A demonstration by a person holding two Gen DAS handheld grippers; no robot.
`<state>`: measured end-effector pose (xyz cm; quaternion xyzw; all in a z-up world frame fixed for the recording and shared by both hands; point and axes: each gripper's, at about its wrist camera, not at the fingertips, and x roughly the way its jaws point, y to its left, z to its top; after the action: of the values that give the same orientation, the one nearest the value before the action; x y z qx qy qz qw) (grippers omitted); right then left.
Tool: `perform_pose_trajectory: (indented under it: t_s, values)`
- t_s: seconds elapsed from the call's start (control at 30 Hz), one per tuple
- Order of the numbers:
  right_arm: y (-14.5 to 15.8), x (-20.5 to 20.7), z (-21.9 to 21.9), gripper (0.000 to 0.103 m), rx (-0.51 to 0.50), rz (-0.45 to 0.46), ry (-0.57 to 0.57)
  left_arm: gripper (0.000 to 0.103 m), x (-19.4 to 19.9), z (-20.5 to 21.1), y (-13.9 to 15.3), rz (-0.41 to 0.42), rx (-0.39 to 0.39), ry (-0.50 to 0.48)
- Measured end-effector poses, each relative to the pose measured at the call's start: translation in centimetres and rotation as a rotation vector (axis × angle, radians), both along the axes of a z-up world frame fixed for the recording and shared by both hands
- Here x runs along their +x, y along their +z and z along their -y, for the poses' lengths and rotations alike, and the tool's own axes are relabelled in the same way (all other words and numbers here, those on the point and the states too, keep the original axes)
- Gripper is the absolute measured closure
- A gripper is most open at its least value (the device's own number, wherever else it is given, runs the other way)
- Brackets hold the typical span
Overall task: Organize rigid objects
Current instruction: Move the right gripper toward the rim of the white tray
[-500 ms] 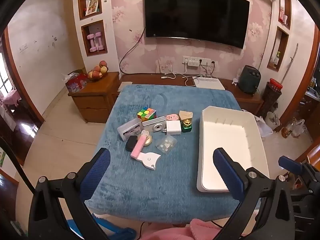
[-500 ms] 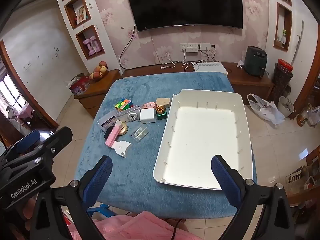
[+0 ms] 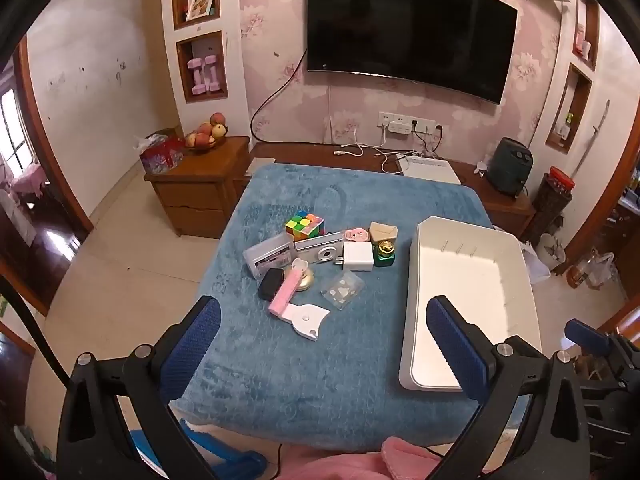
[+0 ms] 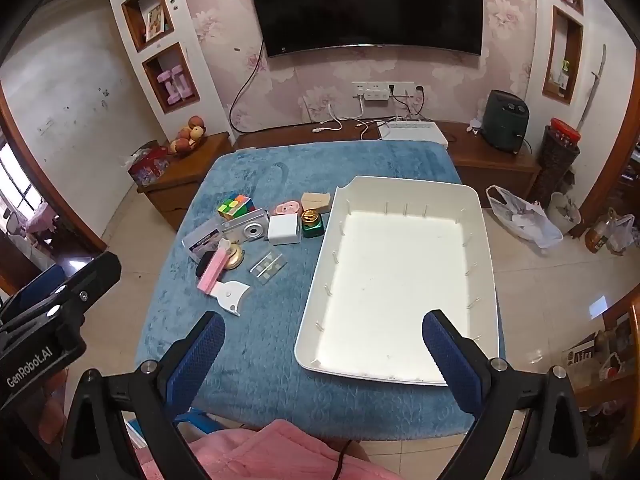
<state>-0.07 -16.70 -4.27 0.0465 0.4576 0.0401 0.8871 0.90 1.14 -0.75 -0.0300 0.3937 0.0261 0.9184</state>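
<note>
Right wrist view: your right gripper and left gripper are hovering spread apart, near the white rectangular plastic tray, holding nothing.

Both views are evenly and softly lit. Daylight is admitted through a window at the far left edge, and glare is thrown on the floor tiles nearby. Straight lines are bowed by fisheye distortion; the corners are blackened. Little blur is seen.

Plush blue cloth covers the table, bearing a smooth glossy white plastic tray
</note>
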Motion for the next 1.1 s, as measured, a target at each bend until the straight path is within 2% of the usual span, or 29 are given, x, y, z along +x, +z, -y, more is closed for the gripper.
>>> perform_pose_trajectory:
  t_s: [0.33,0.57,0.8,1.1]
  values:
    - [-0.6,1.3,-2.4,0.003,-0.021,-0.015,-0.031,0.001,1.6,-2.3,0.0,-0.004,-0.013,-0.031]
    - [0.3,1.8,-4.7,0.003,-0.092,-0.006,-0.072,0.001,3.8,-4.1,0.9,-0.007,-0.054,-0.097]
    - [0.9,1.4,-6.6,0.006,-0.136,0.0,-0.105,0.001,5.5,-6.1,0.2,-0.057,-0.12,-0.147]
    - [0.6,0.1,-7.6,0.006,-0.157,-0.021,-0.137,0.001,6.0,-7.4,-2.4,-0.17,-0.193,-0.17]
